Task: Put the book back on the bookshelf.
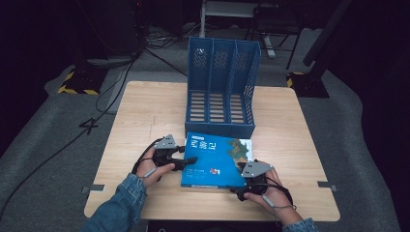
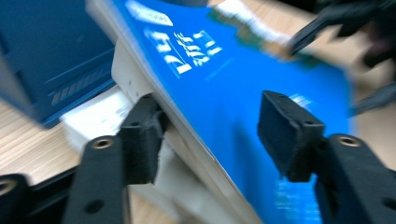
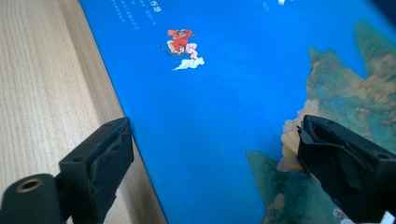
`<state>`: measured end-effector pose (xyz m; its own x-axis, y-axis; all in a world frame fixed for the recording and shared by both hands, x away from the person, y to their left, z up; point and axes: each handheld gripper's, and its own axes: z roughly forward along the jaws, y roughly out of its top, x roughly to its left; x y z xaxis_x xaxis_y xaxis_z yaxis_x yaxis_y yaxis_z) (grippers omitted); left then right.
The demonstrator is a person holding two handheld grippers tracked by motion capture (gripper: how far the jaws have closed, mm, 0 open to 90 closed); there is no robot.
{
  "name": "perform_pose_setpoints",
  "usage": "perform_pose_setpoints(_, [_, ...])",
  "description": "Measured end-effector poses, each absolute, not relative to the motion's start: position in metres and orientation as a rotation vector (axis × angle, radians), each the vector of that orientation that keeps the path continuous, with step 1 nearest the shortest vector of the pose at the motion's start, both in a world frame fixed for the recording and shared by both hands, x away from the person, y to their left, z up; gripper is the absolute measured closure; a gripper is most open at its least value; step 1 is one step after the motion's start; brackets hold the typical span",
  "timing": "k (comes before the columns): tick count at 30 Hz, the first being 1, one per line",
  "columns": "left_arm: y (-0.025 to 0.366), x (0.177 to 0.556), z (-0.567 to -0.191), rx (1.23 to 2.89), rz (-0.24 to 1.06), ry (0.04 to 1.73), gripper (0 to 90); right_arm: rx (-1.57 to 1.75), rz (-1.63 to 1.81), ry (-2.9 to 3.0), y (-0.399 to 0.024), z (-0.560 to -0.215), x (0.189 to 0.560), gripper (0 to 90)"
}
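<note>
On the desk (image 1: 145,121), near its front edge, a blue book (image 1: 215,162), flat in the high view, just before a blue file rack (image 1: 222,87) with three upright slots. Left tool (image 1: 186,162) at the book's left edge, held in a hand (image 1: 152,169) coming from a denim sleeve (image 1: 116,208); right tool (image 1: 251,174) at the book's near right corner, in the other hand (image 1: 270,193). In the left gripper view, much blur: cover lettering unreadable, book's far corner cut off at the top, something dark at upper right too smeared to name. There, left tool (image 2: 212,135) wide apart, one pad (image 2: 144,135) under the lifted cover against the white page block, the other pad (image 2: 287,130) above the blue cover and seemingly clear of it; no firm pinch visible. In the right gripper view, right tool (image 3: 212,154) spread across the book's corner, one pad (image 3: 105,154) at the cover's edge over bare wood, the other (image 3: 341,158) over the painted mountains; whether either pad touches the cover, impossible to tell, and nothing gripped. Small red figure on a cloud clear on the cover; text beside it too small to read. Room beyond the desk dark, cables and stands barely made out.
</note>
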<state>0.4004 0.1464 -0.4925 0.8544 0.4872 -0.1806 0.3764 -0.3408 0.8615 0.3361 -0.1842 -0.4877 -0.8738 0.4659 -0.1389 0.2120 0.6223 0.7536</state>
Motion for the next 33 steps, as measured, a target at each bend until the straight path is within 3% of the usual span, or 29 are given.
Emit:
perform_pose_setpoints(8, [0.145,0.397,-0.49,1.872,0.089,0.634,44.0,0.493,1.081,2.514,-0.182,-0.49,0.335,9.6])
perform_pose_setpoints(14, [0.153,0.393,-0.496,1.959,0.047,0.716,49.8,0.498,1.032,2.518,-0.179,-0.489,0.332,9.7])
perform_pose_setpoints(18, [0.153,0.389,-0.496,1.989,-0.069,0.755,52.5,0.523,1.017,2.574,-0.178,-0.476,0.328,26.5])
perform_pose_setpoints(28, [0.152,0.387,-0.497,1.963,-0.078,0.804,55.7,0.491,0.99,2.597,-0.168,-0.476,0.322,20.1])
perform_pose_setpoints(33, [0.151,0.385,-0.499,1.964,-0.065,0.754,47.3,0.479,0.995,2.61,-0.164,-0.475,0.32,20.8])
